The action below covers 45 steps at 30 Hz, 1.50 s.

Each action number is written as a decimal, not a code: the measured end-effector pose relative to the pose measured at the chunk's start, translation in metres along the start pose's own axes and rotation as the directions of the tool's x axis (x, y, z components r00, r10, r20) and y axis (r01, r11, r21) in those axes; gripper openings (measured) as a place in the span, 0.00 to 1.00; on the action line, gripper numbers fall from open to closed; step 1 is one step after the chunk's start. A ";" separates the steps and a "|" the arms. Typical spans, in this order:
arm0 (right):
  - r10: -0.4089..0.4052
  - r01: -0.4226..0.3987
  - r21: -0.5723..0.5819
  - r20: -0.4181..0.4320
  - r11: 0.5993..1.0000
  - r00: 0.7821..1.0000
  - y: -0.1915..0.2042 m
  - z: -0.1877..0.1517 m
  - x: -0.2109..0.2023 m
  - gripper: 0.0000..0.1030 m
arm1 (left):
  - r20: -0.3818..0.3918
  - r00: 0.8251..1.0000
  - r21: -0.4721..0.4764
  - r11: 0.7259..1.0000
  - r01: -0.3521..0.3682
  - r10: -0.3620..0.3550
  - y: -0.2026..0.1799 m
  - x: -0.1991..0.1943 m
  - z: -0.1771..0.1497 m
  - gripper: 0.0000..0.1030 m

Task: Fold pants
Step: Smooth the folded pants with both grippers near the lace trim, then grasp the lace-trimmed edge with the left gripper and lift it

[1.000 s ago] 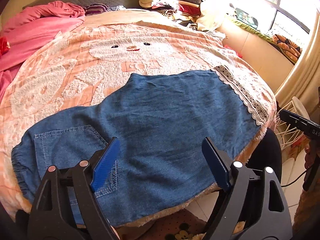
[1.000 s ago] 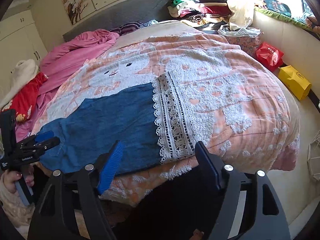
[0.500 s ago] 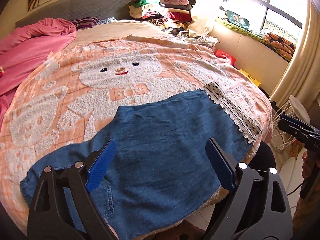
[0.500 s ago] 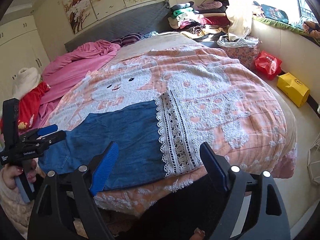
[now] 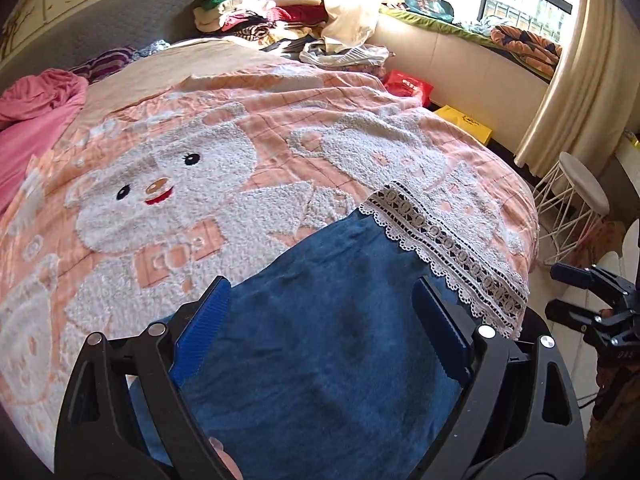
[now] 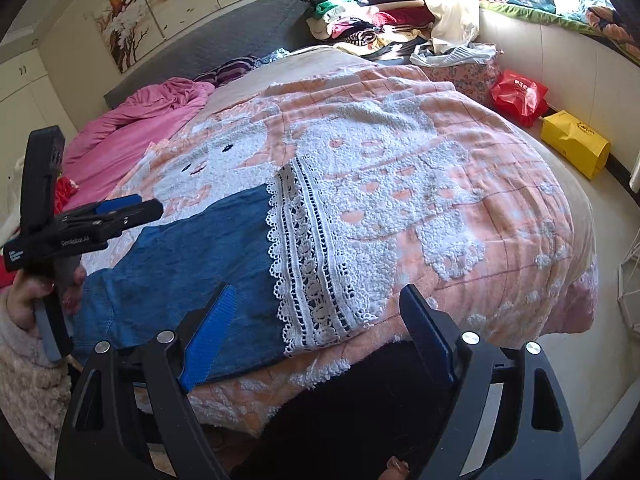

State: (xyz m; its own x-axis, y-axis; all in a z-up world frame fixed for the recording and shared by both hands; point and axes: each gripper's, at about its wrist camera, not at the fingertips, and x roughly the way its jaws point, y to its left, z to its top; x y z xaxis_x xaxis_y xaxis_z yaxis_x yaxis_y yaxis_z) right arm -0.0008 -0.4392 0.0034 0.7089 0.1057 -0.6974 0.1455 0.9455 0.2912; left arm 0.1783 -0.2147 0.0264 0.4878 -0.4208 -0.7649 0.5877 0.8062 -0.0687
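Observation:
Blue denim pants (image 5: 332,332) with a white lace hem (image 5: 448,252) lie flat on the near edge of the bed; they also show in the right wrist view (image 6: 192,264), lace hem (image 6: 312,256) to the right. My left gripper (image 5: 320,324) is open and empty, held above the middle of the pants. It appears in the right wrist view (image 6: 120,212) over the waist end. My right gripper (image 6: 316,328) is open and empty, above the lace hem at the bed's edge. It shows at the right in the left wrist view (image 5: 568,292).
The bed carries a peach blanket with white bears (image 5: 200,184) and a pink quilt (image 6: 136,128) at the left. Piled clothes (image 6: 360,24) sit at the headboard. A red bag (image 6: 520,92), a yellow bag (image 6: 576,144) and a white wire stool (image 5: 576,204) stand on the floor at right.
Both grippers have lifted and tilted up, so the views show more of the bed and less of the pants' waist. Both stay open and empty. The pants have not moved.

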 end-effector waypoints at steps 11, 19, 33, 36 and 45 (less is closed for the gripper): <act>0.050 -0.049 0.018 -0.054 0.999 0.997 -0.009 0.000 0.031 0.80 | -0.088 0.990 0.020 0.994 0.111 -0.109 0.000 0.066 0.032 0.74; 0.071 -0.070 0.013 -0.079 0.997 0.994 -0.011 0.006 0.051 0.80 | -0.142 0.969 0.036 0.977 0.210 -0.203 -0.007 0.099 0.045 0.57; 0.101 -0.100 0.017 -0.128 0.995 0.987 -0.020 0.009 0.071 0.42 | -0.200 0.925 0.042 0.940 0.339 -0.324 -0.018 0.138 0.056 0.53; 0.128 -0.126 0.022 -0.135 0.992 0.982 -0.020 0.010 0.076 0.41 | -0.226 0.906 0.049 0.924 0.378 -0.359 -0.024 0.141 0.054 0.42; 0.141 -0.140 0.014 -0.135 0.990 0.981 -0.017 0.010 0.076 0.38 | -0.218 0.909 0.047 0.927 0.373 -0.355 -0.024 0.150 0.053 0.42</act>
State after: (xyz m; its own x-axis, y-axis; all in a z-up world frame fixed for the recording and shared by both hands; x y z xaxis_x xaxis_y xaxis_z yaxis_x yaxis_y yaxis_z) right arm 0.0576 -0.4503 -0.0485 0.6229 0.2780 -0.7312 0.0547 0.9169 0.3952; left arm 0.2715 -0.3192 -0.0523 0.0941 -0.5783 -0.8104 0.7569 0.5703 -0.3191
